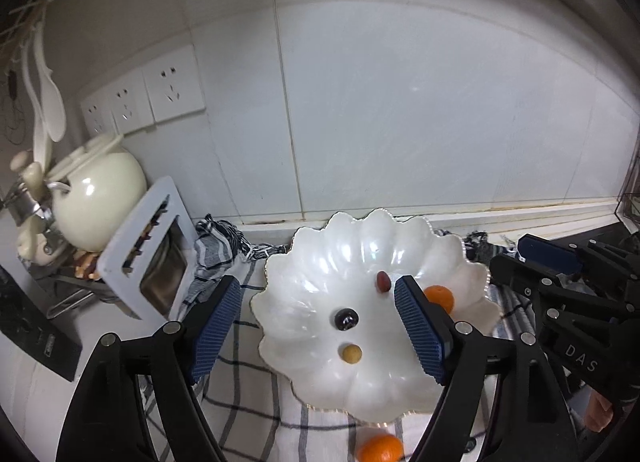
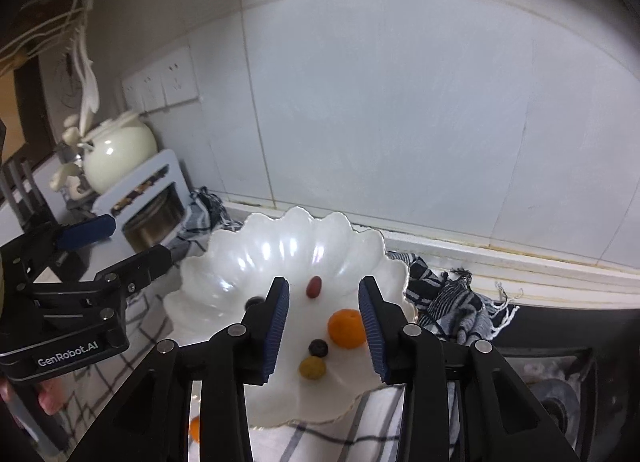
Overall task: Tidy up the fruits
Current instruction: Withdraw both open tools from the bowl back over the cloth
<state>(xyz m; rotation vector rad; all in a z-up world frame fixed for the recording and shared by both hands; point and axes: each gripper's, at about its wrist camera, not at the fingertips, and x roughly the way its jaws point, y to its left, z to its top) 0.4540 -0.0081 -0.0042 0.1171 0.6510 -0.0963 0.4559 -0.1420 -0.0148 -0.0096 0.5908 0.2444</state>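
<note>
Landmark: scalloped white dish (image 1: 360, 246) on checked cloth (image 1: 248, 386). Nearest, off its front rim on the cloth: one orange fruit (image 1: 380, 448). Above the dish, left gripper (image 1: 320, 326) spread wide, nothing between the pads; right gripper (image 2: 324, 332) partly spread, pinching nothing. In the dish: yellow fruit (image 2: 312, 367), blueberry (image 2: 318, 348), second orange fruit (image 2: 346, 328), dark berry (image 1: 346, 319), red date (image 2: 314, 287) farthest back. Behind-left of the dish: cream teapot (image 1: 100, 189).

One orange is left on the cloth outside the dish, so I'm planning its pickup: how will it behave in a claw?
The orange looks round, so it probably rolls if nudged. Its smooth skin may slip between pads.
</note>
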